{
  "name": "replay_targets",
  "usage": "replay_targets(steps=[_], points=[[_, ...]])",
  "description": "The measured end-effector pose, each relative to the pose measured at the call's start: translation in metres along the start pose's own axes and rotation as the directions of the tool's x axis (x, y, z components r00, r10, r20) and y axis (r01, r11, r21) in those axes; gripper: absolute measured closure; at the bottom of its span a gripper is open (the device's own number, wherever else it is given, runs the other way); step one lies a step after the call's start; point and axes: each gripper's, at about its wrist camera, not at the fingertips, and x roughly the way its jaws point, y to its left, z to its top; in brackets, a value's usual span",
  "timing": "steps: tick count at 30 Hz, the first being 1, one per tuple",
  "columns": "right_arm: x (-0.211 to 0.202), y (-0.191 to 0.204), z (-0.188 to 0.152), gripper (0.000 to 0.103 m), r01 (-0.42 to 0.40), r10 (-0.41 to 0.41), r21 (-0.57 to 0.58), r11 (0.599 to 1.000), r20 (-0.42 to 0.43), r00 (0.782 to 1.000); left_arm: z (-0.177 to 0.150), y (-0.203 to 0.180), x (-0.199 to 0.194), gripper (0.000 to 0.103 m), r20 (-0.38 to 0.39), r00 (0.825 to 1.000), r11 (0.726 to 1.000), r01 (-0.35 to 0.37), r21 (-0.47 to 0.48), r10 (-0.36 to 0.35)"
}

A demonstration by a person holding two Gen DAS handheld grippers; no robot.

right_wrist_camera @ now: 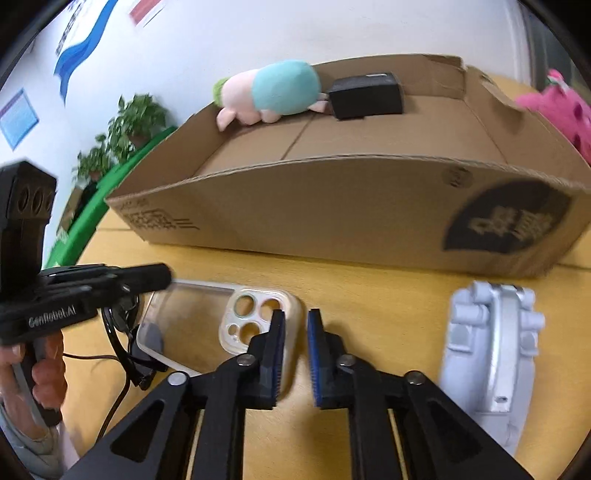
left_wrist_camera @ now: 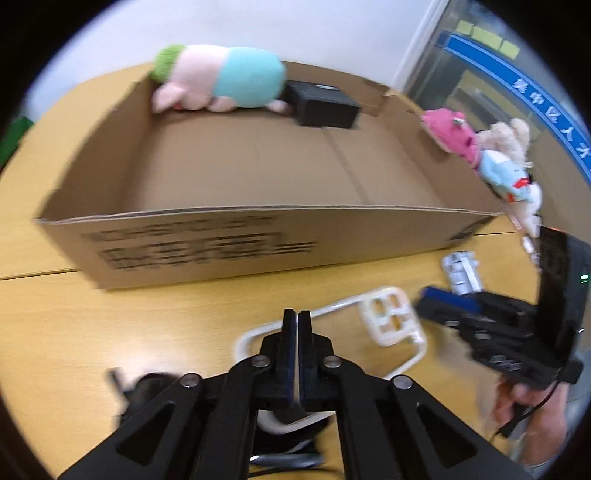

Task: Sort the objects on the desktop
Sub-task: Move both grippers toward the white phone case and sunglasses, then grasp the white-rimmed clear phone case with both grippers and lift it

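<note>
Both jaw pairs differ: the left gripper [left_wrist_camera: 299, 354] has its pads pressed together on nothing, the right gripper [right_wrist_camera: 296, 354] stands slightly apart over the clear phone case [right_wrist_camera: 221, 325]. Beyond, the cardboard box [right_wrist_camera: 332, 218] holds a plush pig [right_wrist_camera: 273, 92] beside a black box [right_wrist_camera: 365, 96].

White wall [right_wrist_camera: 221, 33], potted plants [right_wrist_camera: 122, 129], wooden table [right_wrist_camera: 369, 295], glass door [left_wrist_camera: 480, 66].

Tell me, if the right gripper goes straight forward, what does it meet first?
Probably the near wall of the cardboard box. The right gripper is open over bare table, the phone case just left of its line; depth is uncertain.
</note>
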Motion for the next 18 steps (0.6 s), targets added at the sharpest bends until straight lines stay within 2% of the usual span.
replay_targets(steps=[1,2,3,4,6,9,11,13,15,18], points=[[-0.004,-0.003,-0.001,0.063,0.000,0.000,0.003,1.000,0.006,1.000,-0.002,0.004,-0.002,0.096,-0.009,1.000,1.000,-0.021,-0.001,0.021],[-0.009,-0.004,-0.003,0.051,0.001,-0.001,0.003,1.000,0.015,1.000,-0.004,0.010,-0.001,0.089,-0.029,0.999,0.999,-0.044,0.000,0.044],[-0.013,-0.004,-0.005,0.030,0.001,-0.001,-0.001,1.000,0.026,1.000,-0.007,0.012,0.000,0.079,-0.045,0.998,0.999,-0.051,0.001,0.051],[-0.015,-0.003,-0.006,0.022,-0.002,0.003,-0.010,1.000,0.034,0.999,-0.008,0.013,0.004,0.074,-0.067,0.997,0.999,-0.049,0.005,0.049],[-0.017,0.002,-0.010,0.023,-0.019,0.021,-0.045,0.999,0.027,0.999,-0.011,0.012,0.014,0.070,-0.111,0.993,0.999,-0.034,0.011,0.035],[-0.007,0.012,-0.013,0.023,-0.043,0.042,-0.094,0.995,-0.012,0.999,-0.012,0.008,0.020,0.062,-0.126,0.992,1.000,-0.006,0.014,0.008],[-0.001,0.017,-0.016,0.023,-0.063,0.058,-0.109,0.992,-0.042,0.997,-0.011,0.010,0.023,0.062,-0.133,0.991,1.000,0.021,-0.007,-0.021],[0.002,0.023,-0.018,0.022,-0.080,0.074,-0.134,0.988,-0.051,0.996,-0.009,0.009,0.026,0.067,-0.133,0.990,0.999,0.047,-0.013,-0.048],[0.004,0.029,-0.019,0.021,-0.110,0.102,-0.155,0.982,-0.061,0.993,-0.008,0.007,0.026,0.068,-0.126,0.991,0.999,0.041,-0.001,-0.041],[0.004,0.032,-0.020,0.021,-0.087,0.079,-0.167,0.982,-0.050,0.996,-0.005,0.007,0.025,0.069,-0.097,0.994,0.999,0.043,-0.011,-0.044]])
